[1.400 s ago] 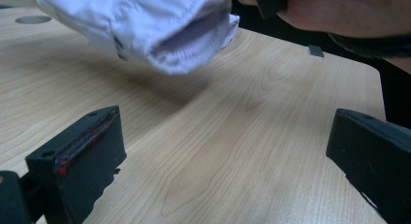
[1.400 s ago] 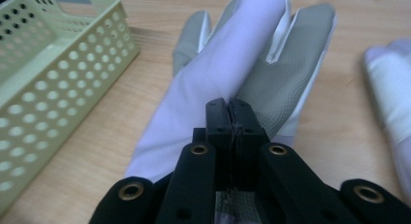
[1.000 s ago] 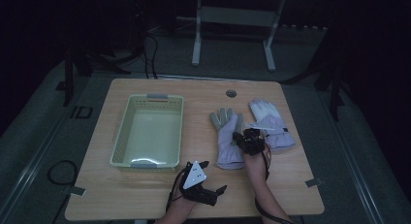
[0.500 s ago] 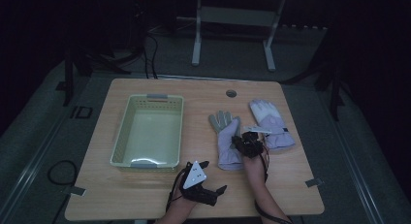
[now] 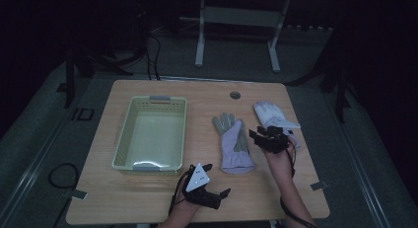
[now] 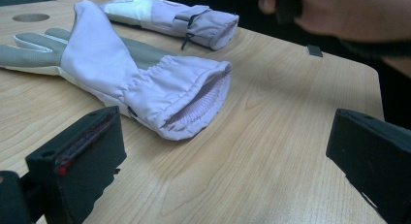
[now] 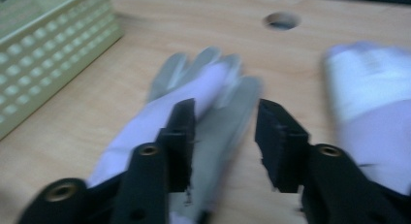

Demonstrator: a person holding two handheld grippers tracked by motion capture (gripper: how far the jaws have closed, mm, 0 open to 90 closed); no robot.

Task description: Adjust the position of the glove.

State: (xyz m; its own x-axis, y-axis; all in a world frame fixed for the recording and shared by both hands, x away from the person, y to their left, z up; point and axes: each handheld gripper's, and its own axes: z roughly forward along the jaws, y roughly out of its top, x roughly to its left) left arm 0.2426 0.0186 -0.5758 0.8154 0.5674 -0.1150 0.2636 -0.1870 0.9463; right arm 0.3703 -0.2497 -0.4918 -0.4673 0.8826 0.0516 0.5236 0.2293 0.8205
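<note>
A pale lilac glove with a grey palm (image 5: pixel 232 143) lies flat on the wooden table (image 5: pixel 197 97), fingers pointing away. A second, paler glove (image 5: pixel 270 114) lies to its right. My right gripper (image 5: pixel 261 134) hovers between the two gloves, over the first glove's right edge. Seen along its own jaws, my right gripper (image 7: pixel 223 136) has just been opening, and the first glove (image 7: pixel 203 93) lies beneath it with nothing pinched. My left gripper (image 5: pixel 213 181) rests near the front edge. Its jaws stand wide apart (image 6: pixel 228 161), facing the first glove's cuff (image 6: pixel 184 103).
A pale green slotted basket (image 5: pixel 123 139) stands on the left half of the table. A round cable hole (image 5: pixel 235 95) sits near the far edge. Bare wood lies in front of the gloves. The floor beyond is dark, with stands and cables.
My right gripper has shifted a little to the right and up, off the grey-palmed glove, and its jaws have parted. The left gripper has stayed put.
</note>
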